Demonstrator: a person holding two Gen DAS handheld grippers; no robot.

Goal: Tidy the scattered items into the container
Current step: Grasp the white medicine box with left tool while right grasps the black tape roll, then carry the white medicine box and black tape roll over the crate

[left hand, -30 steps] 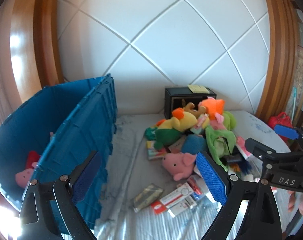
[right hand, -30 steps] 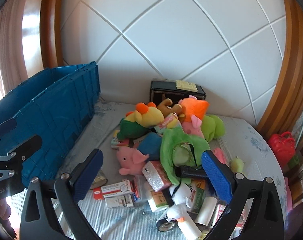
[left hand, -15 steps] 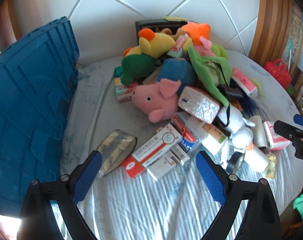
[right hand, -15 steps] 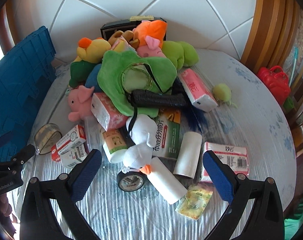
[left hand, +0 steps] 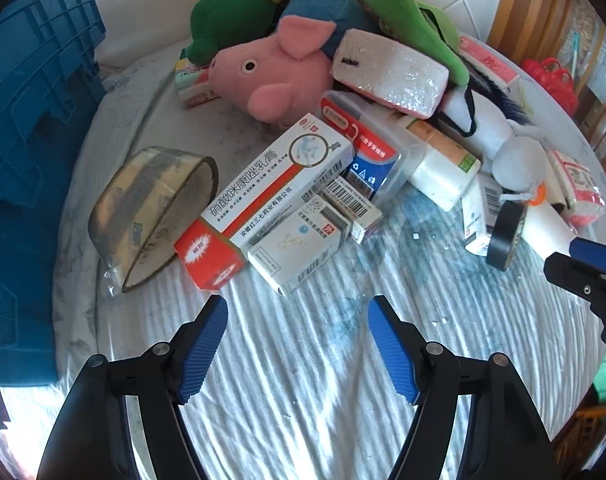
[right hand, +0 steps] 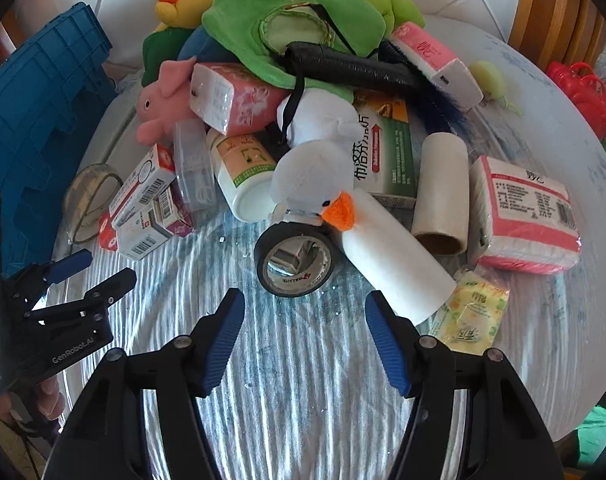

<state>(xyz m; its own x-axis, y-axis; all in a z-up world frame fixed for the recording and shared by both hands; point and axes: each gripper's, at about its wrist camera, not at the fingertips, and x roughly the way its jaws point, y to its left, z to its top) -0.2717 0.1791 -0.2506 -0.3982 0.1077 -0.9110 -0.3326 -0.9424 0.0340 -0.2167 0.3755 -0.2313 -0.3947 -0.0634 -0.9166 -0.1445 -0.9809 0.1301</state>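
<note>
Left gripper point(left hand: 299, 312): blue-padded fingers spread wide with nothing between them, hovering above the striped pale-blue cloth point(left hand: 303, 380), just short of the white-and-red medicine carton point(left hand: 263, 200).
Right gripper point(right hand: 305, 308): fingers likewise parted wide and empty, with the roll of black electrical tape point(right hand: 297, 258) just ahead of the tips.
Container: the ribbed blue plastic crate point(left hand: 31, 140) stands at the left edge of the table; its inside is not visible here.
Scattered items: a heap in the table's middle, well apart from neither gripper. The pink plush pig point(left hand: 271, 74) lies behind the carton, a crushed clear-tape roll point(left hand: 155, 208) beside it.
Near the tape: a white plush duck with orange beak point(right hand: 317, 172) touches the black roll; a white paper tube point(right hand: 395, 256) lies alongside, possibly touching it.
Further right: a pink-and-white tissue pack point(right hand: 523, 216).
</note>
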